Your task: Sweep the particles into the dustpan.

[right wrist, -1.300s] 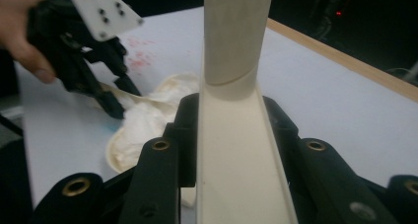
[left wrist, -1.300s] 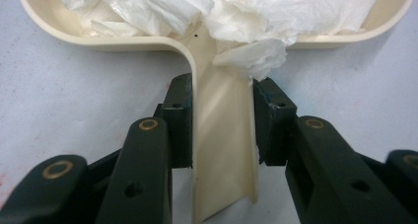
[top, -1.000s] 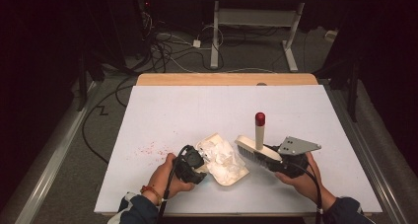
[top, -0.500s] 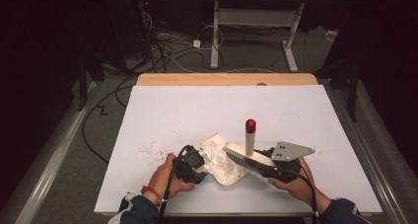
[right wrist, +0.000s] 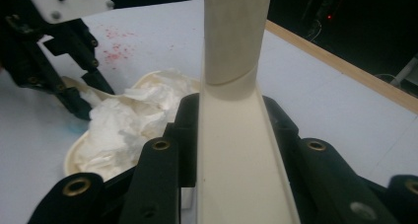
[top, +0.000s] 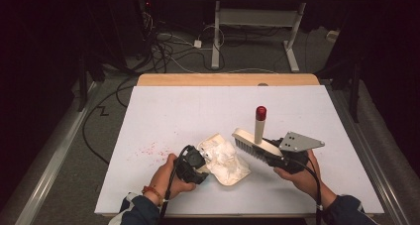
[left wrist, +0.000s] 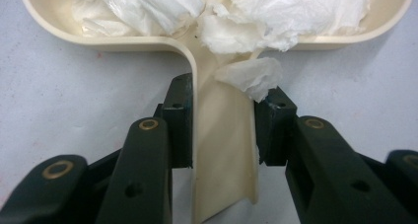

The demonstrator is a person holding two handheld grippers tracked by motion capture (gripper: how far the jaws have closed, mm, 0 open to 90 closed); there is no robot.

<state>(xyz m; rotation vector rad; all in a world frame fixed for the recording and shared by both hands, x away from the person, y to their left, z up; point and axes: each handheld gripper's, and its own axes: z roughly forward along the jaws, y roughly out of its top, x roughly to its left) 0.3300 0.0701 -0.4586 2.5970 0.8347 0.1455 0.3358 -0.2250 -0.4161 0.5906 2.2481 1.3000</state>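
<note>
Nearest me, my left gripper [top: 194, 166] has its jaws closed on the channel-shaped handle of the cream dustpan [left wrist: 224, 135], one pad against each side wall with no gap showing. The pan sits flat on the white table [top: 198, 111] near its front edge, and its tray is heaped with crumpled white tissue [left wrist: 256, 17]; one scrap has slid down onto the handle beside my right-hand pad.

My right gripper [top: 283, 158] is clamped on the cream hand brush [top: 252, 143], jaws tight on the back of the block. The brush is lifted off the table and tilted, bristles facing down toward the pan's far side, its red-capped handle [top: 260, 112] standing up.

I judge the step in hand to be sweeping: the pan is braced and the brush is poised just beside the tissue. A scatter of red crumbs [top: 151, 149] lies on the table left of the pan, apart from it, and looks unswept. To get at them I would have to carry the brush over or around the loaded pan and turn the pan's mouth toward them, and the tissue heap could spill if I tip it.

Farther off, the table's wooden back edge [top: 228, 79], then cables [top: 173, 51] and a desk frame [top: 257, 22] on the dark floor, none in my way.
</note>
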